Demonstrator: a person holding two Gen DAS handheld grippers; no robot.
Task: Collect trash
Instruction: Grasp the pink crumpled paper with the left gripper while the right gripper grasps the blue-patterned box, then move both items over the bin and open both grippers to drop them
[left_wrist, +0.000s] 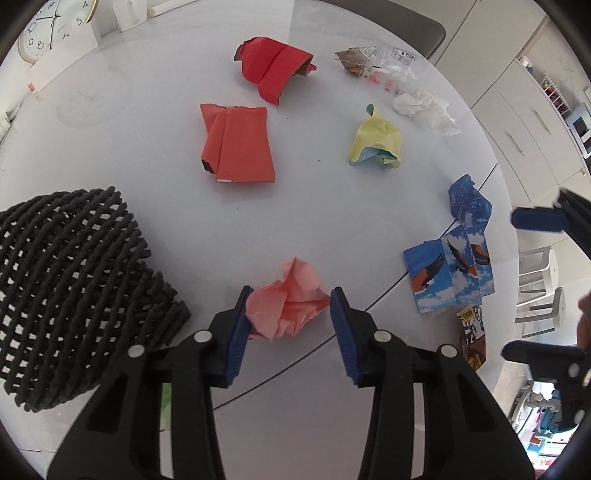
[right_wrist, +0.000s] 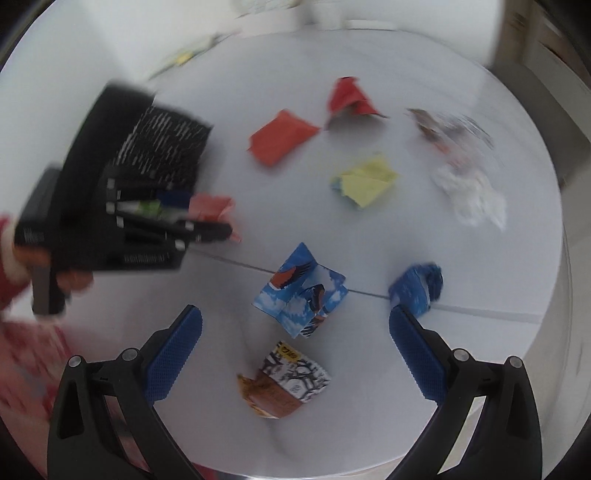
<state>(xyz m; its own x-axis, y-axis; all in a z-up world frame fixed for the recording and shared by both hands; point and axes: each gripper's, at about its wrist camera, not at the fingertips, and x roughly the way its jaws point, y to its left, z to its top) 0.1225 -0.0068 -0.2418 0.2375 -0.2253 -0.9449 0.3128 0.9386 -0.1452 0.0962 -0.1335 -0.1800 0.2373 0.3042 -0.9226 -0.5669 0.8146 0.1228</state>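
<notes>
Early stage, by the look of it: nearly all the trash lies loose on the white desk (left_wrist: 155, 155).

Left gripper (left_wrist: 288, 314) straddles the crumpled pink paper (left_wrist: 290, 312), jaws part open. The left pad touches or nearly touches the wad; the right pad sits just beside it. Not yet a firm grip, as far as I can tell. Black woven basket (left_wrist: 62, 288) stands just left of it, near side of the desk; its inside is not visible, so what it already holds cannot be told.

Right gripper (right_wrist: 295, 354) hangs wide open and empty above the brown-and-white wrapper (right_wrist: 284, 380); that view is blurred.

Left to collect:
- two red-orange cartons, the flat one (left_wrist: 236, 142) mid-desk, the crumpled one (left_wrist: 275, 66) farther
- yellow paper (left_wrist: 376, 140), right of centre
- white tissue (left_wrist: 424, 107) and clear plastic packet (left_wrist: 376, 59), far right
- blue bird-print carton (left_wrist: 450, 273) and blue crumple (left_wrist: 469, 201), right edge

Judgement: pink wad goes first, the basket being close by.
</notes>
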